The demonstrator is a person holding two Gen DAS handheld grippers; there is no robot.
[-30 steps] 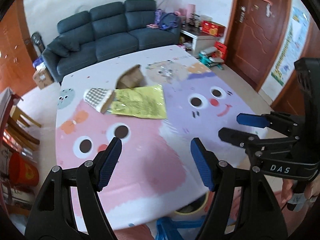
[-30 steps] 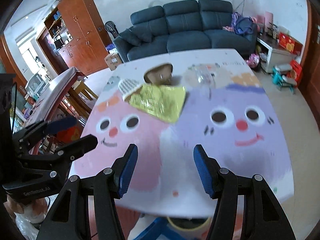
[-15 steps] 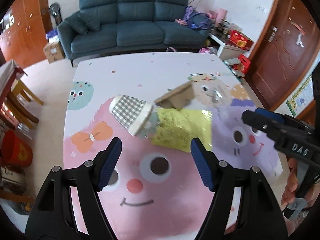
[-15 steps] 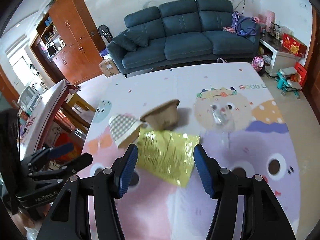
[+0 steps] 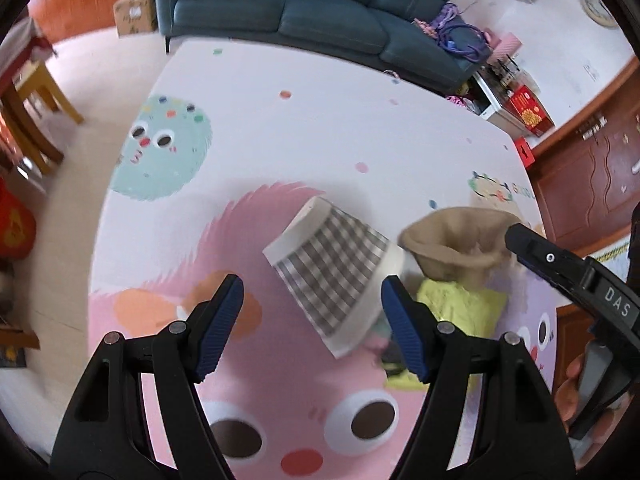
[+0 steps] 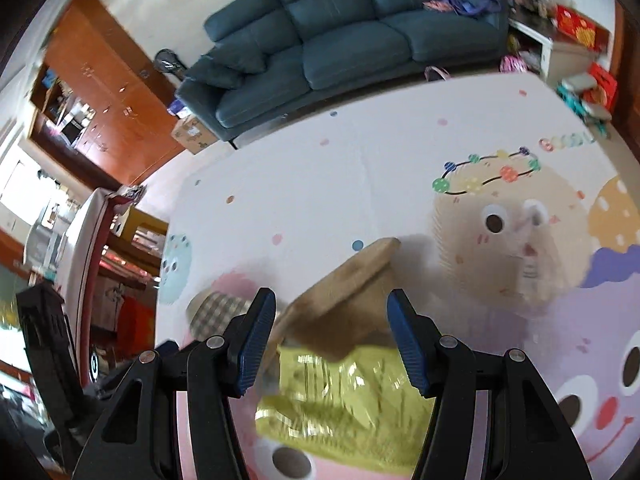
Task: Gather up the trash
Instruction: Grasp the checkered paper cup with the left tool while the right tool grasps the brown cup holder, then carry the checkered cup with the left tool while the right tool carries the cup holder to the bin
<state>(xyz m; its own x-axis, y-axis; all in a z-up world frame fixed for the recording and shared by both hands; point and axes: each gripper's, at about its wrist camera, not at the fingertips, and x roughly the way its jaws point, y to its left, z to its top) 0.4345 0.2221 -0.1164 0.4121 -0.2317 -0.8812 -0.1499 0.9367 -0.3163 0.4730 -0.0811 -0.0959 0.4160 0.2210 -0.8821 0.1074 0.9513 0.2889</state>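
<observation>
A checked paper cup [image 5: 334, 276] lies on its side on the cartoon play mat [image 5: 304, 128]. My left gripper [image 5: 312, 324] hovers just above it, open, its jaws wide on either side and not touching. A brown paper bowl [image 6: 340, 300] lies tipped beside the cup, partly on a yellow-green wrapper [image 6: 344, 396]. My right gripper [image 6: 332, 340] stands open over the bowl, with nothing gripped. The bowl [image 5: 456, 244] and the wrapper [image 5: 460, 308] also show in the left wrist view, to the cup's right. A clear crumpled plastic piece [image 6: 528, 248] lies further right.
A dark blue sofa [image 6: 332, 36] stands beyond the mat. A cardboard box [image 5: 134, 14] sits by its left end. A wooden cabinet [image 6: 104, 88] and a low table with chairs [image 6: 84, 240] are at the left. Toys and a red box [image 5: 530, 110] crowd the right.
Both grippers have swept forward and down over the mat toward the trash pile. The cup now sits between the left jaws, the bowl between the right jaws. Both grippers kept the same opening.
</observation>
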